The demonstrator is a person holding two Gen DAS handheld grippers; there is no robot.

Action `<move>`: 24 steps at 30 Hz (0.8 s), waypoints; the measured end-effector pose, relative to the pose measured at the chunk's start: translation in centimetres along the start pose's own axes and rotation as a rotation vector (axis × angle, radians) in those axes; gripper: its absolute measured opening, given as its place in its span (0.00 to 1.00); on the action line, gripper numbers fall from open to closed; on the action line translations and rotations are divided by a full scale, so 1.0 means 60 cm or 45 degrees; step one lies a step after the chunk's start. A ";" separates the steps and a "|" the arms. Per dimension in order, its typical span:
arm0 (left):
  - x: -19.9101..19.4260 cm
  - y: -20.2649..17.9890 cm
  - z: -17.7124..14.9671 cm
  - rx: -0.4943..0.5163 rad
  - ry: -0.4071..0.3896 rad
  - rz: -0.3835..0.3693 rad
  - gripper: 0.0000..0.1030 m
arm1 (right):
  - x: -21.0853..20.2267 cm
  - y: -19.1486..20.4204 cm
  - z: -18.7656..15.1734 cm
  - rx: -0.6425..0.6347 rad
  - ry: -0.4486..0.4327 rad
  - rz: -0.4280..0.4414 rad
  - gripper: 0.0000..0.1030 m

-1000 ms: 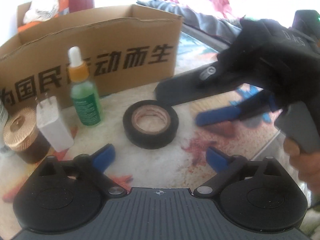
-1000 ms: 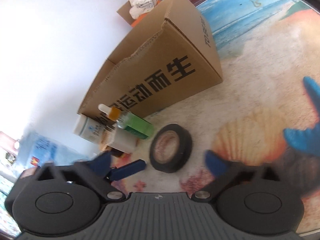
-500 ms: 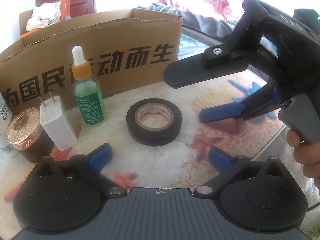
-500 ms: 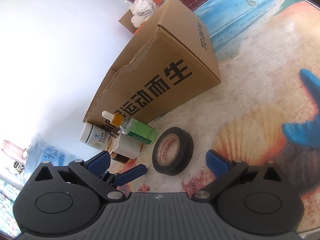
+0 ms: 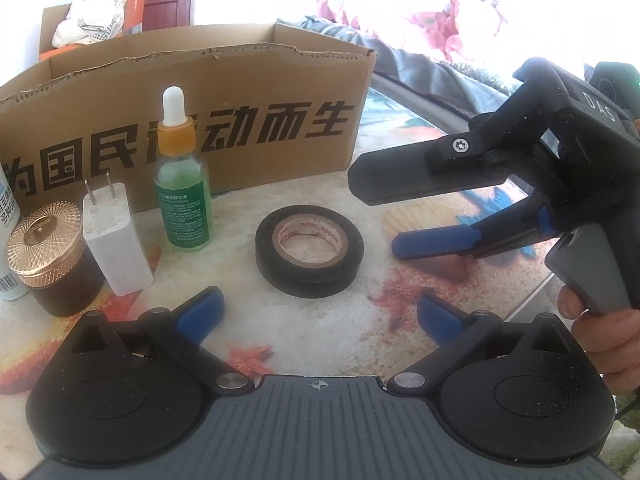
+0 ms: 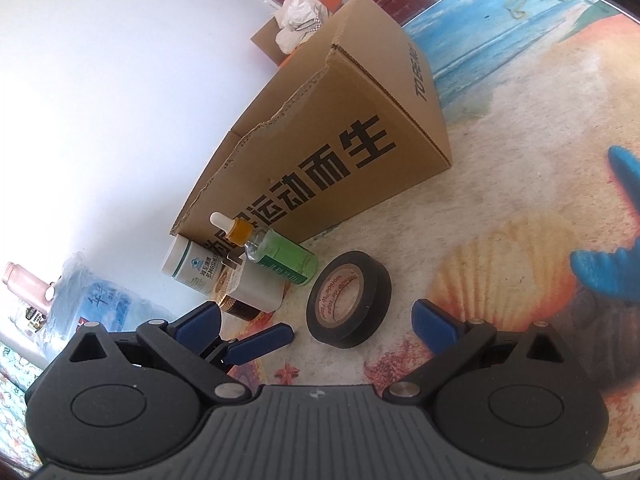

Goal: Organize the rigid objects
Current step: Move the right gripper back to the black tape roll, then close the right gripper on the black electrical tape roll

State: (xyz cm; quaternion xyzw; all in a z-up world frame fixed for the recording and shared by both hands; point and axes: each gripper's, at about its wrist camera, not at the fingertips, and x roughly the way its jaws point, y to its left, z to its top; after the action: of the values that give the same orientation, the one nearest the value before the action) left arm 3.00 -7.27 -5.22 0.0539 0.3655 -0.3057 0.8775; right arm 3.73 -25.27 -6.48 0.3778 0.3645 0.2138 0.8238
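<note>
One roll of black tape (image 5: pixel 310 254) lies flat on the desk (image 5: pixel 280 320), in front of one open cardboard box (image 5: pixel 224 120) printed with black characters. To the left of the roll, near but apart from it, stand four small items in a loose row before the box: one green dropper bottle (image 5: pixel 182 184) with an orange collar and white bulb, upright; one white plug adapter (image 5: pixel 116 240) standing on end with its two prongs up; one dark jar with a copper-coloured lid (image 5: pixel 52 256); and one white bottle (image 5: pixel 8 232), only partly in the left wrist view. The right wrist view shows the same group, with the white bottle (image 6: pixel 192 266) behind the adapter; whether the items touch one another cannot be told.

The left gripper (image 5: pixel 318 312) has its two blue-tipped fingers (image 5: pixel 200 312) spread wide, with nothing between them; the roll lies just beyond the gap. The right gripper (image 6: pixel 316 322), with a hand (image 5: pixel 600 340) on its handle, approaches the roll from the right side; its two fingers (image 6: pixel 434 324) are likewise spread and empty, one above the other in the left wrist view, short of the roll. A second, smaller box (image 5: pixel 80 28) holding white crumpled material stands behind the large one.
</note>
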 end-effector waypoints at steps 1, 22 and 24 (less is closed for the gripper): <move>0.000 0.000 0.000 0.003 0.000 0.001 1.00 | 0.000 0.000 0.000 0.008 -0.006 -0.003 1.00; 0.019 -0.009 0.026 -0.002 -0.039 0.082 0.71 | 0.014 0.064 0.002 -0.414 -0.098 -0.435 0.66; 0.018 -0.008 0.028 -0.019 -0.049 0.074 0.66 | 0.020 0.062 0.003 -0.420 -0.081 -0.440 0.60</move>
State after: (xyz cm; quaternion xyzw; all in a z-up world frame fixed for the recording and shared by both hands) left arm 4.33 -8.74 -4.70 0.0522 0.3490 -0.2783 0.8933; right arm 4.37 -22.30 -4.04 0.1766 0.3576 0.1143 0.9099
